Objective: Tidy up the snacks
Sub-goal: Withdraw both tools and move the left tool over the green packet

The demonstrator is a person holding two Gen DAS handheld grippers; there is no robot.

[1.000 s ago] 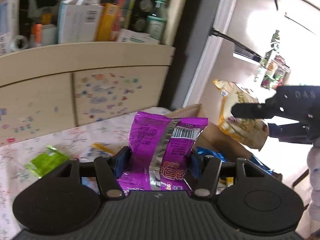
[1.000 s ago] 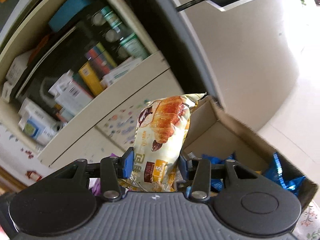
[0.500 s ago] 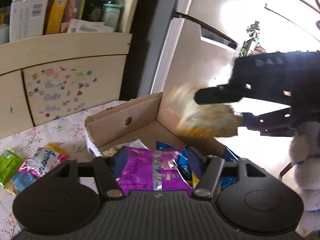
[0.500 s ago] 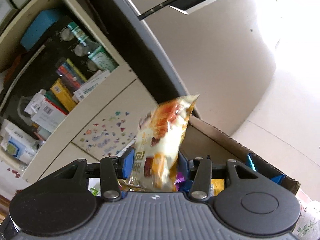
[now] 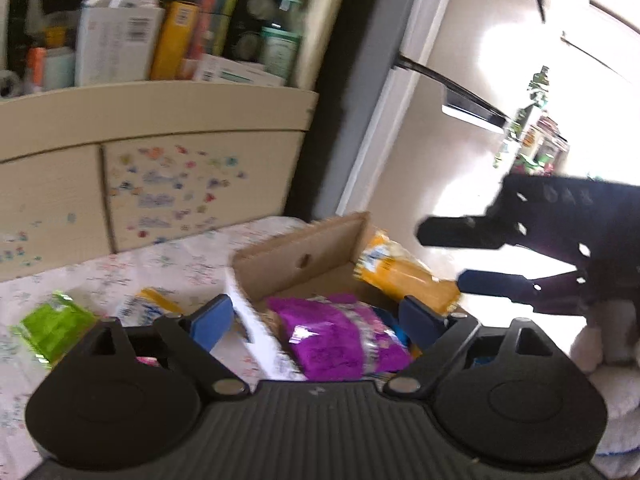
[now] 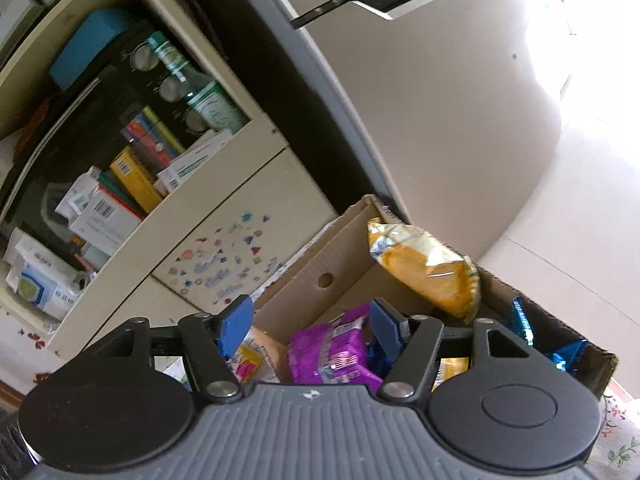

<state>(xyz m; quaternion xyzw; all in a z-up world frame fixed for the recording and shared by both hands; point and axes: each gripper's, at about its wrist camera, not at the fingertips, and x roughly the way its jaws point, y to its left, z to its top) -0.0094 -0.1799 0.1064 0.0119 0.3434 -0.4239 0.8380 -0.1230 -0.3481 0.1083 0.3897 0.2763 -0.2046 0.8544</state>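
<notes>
A cardboard box (image 5: pixel 304 248) (image 6: pixel 320 256) stands on the flowered tablecloth and holds snacks. A purple snack bag (image 5: pixel 340 336) (image 6: pixel 332 352) lies inside it. A yellow bread bag (image 5: pixel 404 276) (image 6: pixel 428 268) leans on the box's far wall. Blue wrappers (image 6: pixel 560 344) lie at the box's right end. My left gripper (image 5: pixel 316 320) is open and empty above the box's near edge. My right gripper (image 6: pixel 308 324) is open and empty above the box; it also shows in the left wrist view (image 5: pixel 476 256) at the right.
A green packet (image 5: pixel 56 324) and a yellow-white packet (image 5: pixel 148 304) lie on the tablecloth (image 5: pixel 160 264) left of the box. A beige cabinet (image 5: pixel 160 120) with boxes and bottles on its shelf stands behind. A fridge (image 6: pixel 420 100) stands at the right.
Both grippers have opened. The purple bag has dropped from my left gripper into the box, and the yellow bread bag has dropped from my right gripper into it.
</notes>
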